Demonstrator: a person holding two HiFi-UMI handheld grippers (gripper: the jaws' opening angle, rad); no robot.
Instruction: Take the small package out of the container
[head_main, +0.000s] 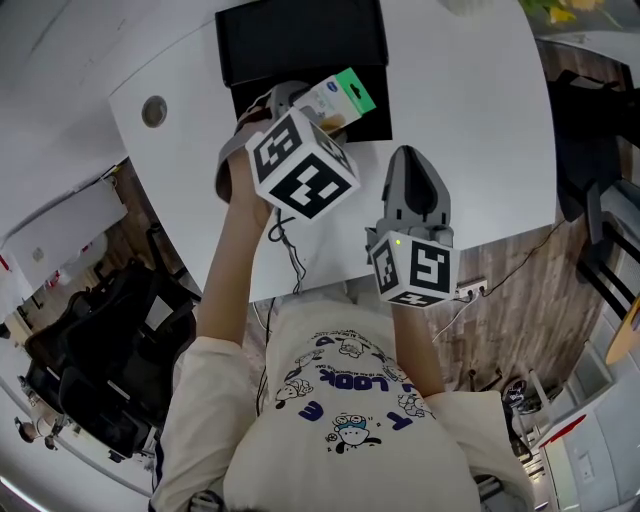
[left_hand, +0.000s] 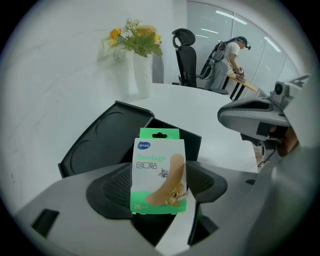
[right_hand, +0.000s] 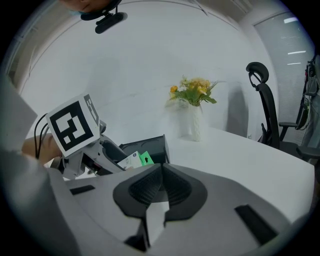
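Now: package pinched in the left claw

Left claw (left_hand: 159, 187) is clamped on the small package (left_hand: 157, 170), which stands upright between the jaws. The black container (left_hand: 107, 145) lies open just beyond it on the counter (head_main: 460, 120). Right claw (right_hand: 161, 187) alongside has its jaws together and empty. Both forearms reach forward.

This is an office. Beyond the left tool (left_hand: 159, 186), past the white table (left_hand: 210, 110), a black high-backed swivel chair (left_hand: 186, 55) stands before glass partition walls (left_hand: 260, 45) under strip ceiling lights (left_hand: 235, 17). There a person (left_hand: 227, 52) stands at another desk (left_hand: 245, 85). A vase of flowers (left_hand: 141, 70) sits ahead of the tool. Behind it and to its left, more black chairs (head_main: 110, 350) crowd together.
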